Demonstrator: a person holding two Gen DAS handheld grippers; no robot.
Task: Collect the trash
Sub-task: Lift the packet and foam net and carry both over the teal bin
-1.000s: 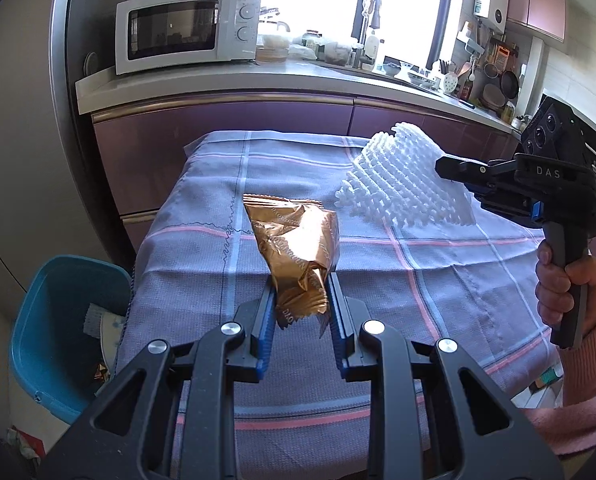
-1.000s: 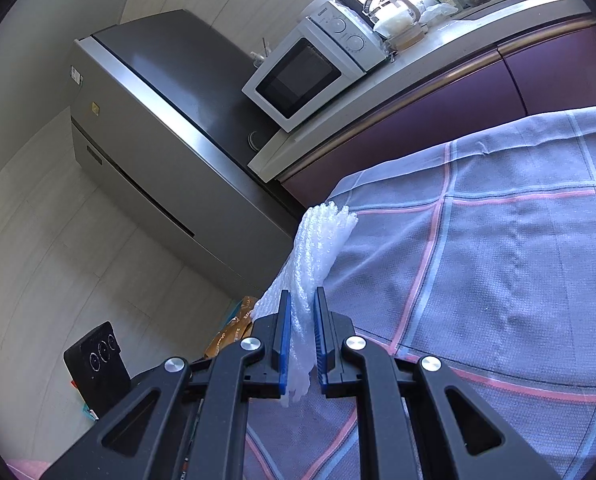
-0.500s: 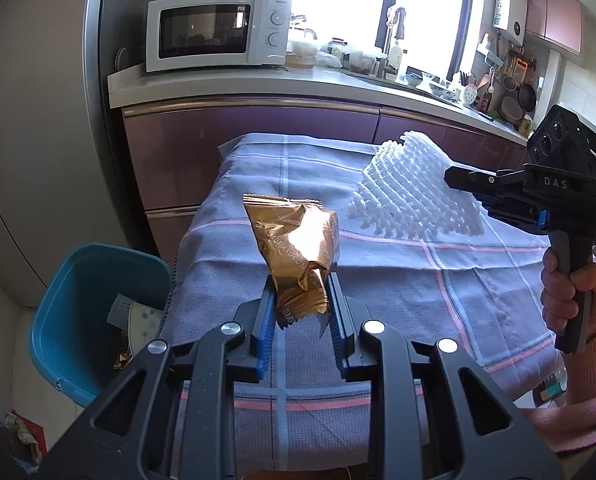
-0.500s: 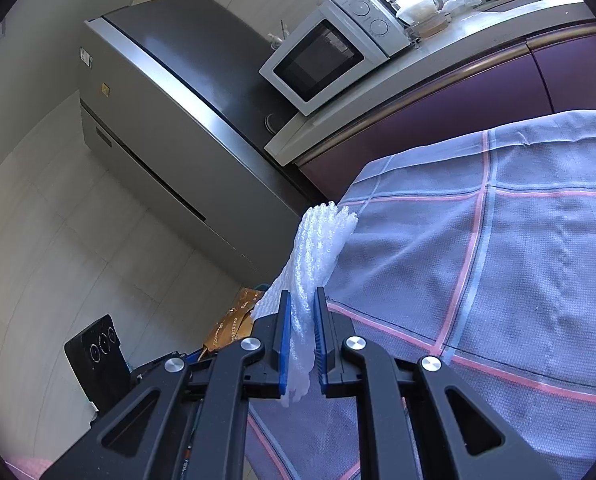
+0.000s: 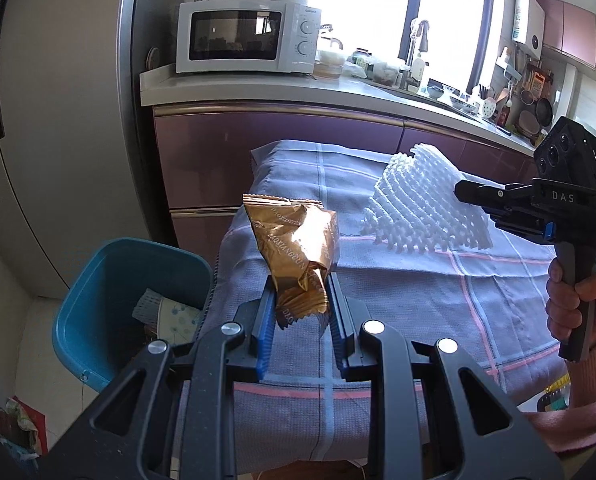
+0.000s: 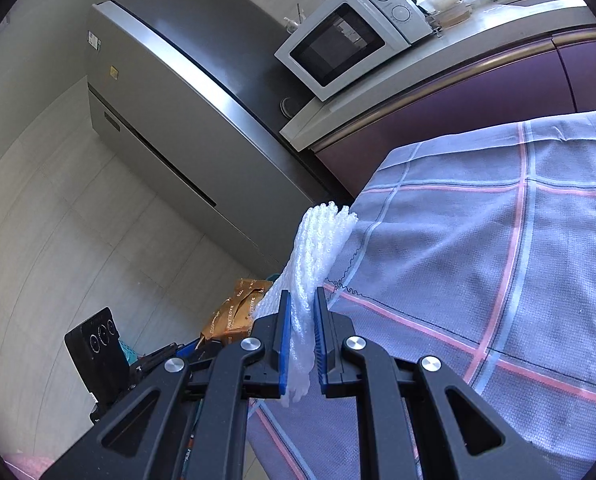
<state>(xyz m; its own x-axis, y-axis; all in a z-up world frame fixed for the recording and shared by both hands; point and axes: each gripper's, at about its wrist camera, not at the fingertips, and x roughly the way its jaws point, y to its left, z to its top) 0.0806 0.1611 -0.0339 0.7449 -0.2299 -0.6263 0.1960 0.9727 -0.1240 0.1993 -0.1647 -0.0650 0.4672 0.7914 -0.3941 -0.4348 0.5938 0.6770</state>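
My left gripper (image 5: 301,304) is shut on a crumpled gold snack wrapper (image 5: 296,248) and holds it above the left edge of the checked tablecloth (image 5: 418,292). A blue trash bin (image 5: 110,280) stands on the floor to its left, with some trash inside. My right gripper (image 6: 301,322) is shut on a white foam net sleeve (image 6: 318,248), held over the table. The sleeve (image 5: 422,208) and the right gripper (image 5: 470,194) also show at the right of the left wrist view. The wrapper (image 6: 234,312) and the left gripper's camera block (image 6: 98,344) show low left in the right wrist view.
A purple cabinet run with a pale counter (image 5: 282,92) stands behind the table, carrying a white microwave (image 5: 246,40) and kitchenware by the sink. A tall grey fridge (image 6: 170,112) stands to the left. Red and green litter (image 5: 22,428) lies on the floor.
Both grippers have moved left, toward the bin side of the table, still holding the wrapper and the foam sleeve. The bin now sits closer to the left gripper.
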